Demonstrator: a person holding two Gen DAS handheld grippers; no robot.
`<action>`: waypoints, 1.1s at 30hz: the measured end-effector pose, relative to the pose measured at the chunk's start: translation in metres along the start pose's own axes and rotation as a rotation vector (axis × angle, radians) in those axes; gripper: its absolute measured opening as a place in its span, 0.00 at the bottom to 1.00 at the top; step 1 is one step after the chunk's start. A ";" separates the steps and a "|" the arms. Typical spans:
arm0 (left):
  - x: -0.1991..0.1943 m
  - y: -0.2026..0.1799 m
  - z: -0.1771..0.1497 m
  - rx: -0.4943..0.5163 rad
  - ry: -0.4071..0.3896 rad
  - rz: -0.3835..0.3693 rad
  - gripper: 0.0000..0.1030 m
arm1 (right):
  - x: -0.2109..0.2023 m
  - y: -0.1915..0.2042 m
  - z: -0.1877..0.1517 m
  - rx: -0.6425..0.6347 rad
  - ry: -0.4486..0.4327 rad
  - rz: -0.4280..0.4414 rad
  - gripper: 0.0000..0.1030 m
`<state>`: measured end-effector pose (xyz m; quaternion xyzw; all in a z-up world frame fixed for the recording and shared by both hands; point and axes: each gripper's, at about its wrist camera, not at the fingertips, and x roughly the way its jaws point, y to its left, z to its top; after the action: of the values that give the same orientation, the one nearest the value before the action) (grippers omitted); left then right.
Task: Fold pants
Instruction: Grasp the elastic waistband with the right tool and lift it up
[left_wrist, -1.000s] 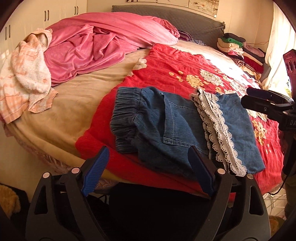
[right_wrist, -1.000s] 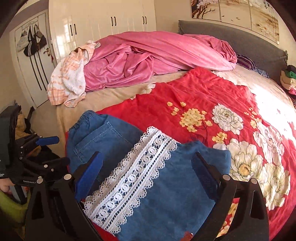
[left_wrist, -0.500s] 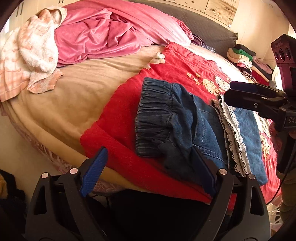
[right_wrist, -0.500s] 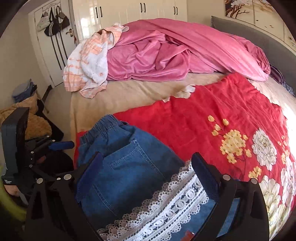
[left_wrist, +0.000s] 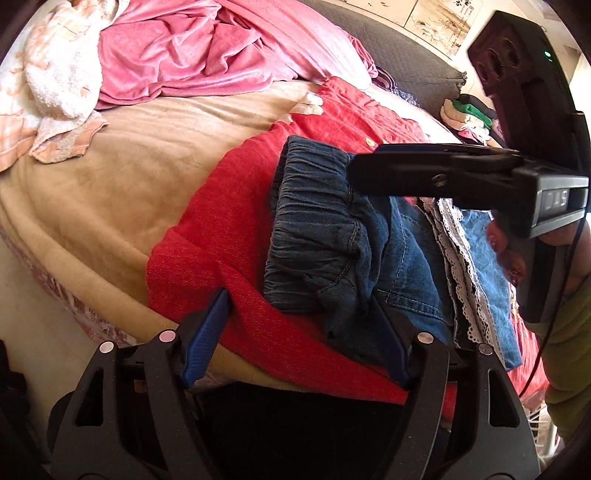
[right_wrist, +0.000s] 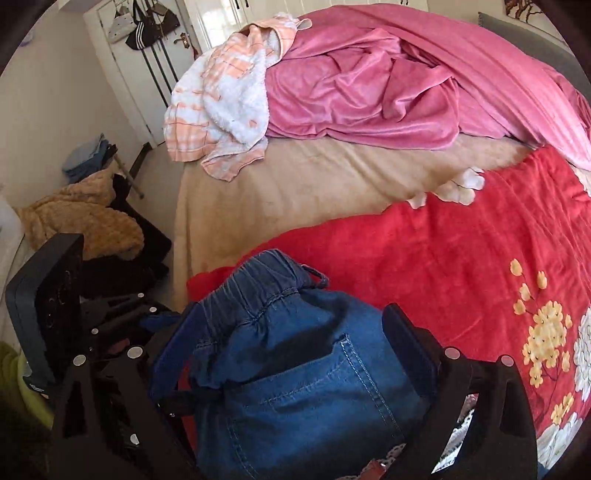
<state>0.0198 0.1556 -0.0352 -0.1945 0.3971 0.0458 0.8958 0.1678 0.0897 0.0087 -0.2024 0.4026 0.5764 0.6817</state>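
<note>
Pants (left_wrist: 325, 243): blue denim, elastic gathered waistband toward the bed's near-left edge, back pocket (right_wrist: 325, 391) stitched in pale thread; they lie on the red floral blanket (left_wrist: 229, 229), legs folded over, so a white lace band (left_wrist: 460, 266) crosses the denim.
Left gripper (left_wrist: 299, 332): jaws wide apart, blue pads; left pad presses the red blanket's edge, right pad sits at the bunched denim below the waistband. Nothing clamped.
Right gripper (right_wrist: 295, 354): jaws spread wide, straddling the waistband end of the pants; denim bulges up between the fingers, not pinched.
Writing: pale characters on the right gripper's body in the left view, too blurred to read.
Bed (right_wrist: 295, 184): tan sheet; pink quilt (right_wrist: 388, 85) heaped at the far side, orange-and-white towel (right_wrist: 225, 99) beside it.
Far right: stack of folded clothes (left_wrist: 467, 114).
</note>
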 end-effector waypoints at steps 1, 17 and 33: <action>0.000 0.000 0.000 0.000 0.000 -0.001 0.64 | 0.005 0.001 0.002 -0.007 0.015 0.013 0.93; -0.003 -0.005 0.001 0.006 -0.001 0.020 0.69 | 0.010 -0.009 -0.006 -0.030 0.001 0.195 0.36; -0.011 -0.034 0.012 -0.037 -0.010 -0.153 0.75 | -0.079 -0.025 -0.036 0.051 -0.220 0.310 0.36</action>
<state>0.0284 0.1303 -0.0089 -0.2404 0.3757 -0.0143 0.8949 0.1789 0.0072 0.0447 -0.0562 0.3666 0.6828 0.6295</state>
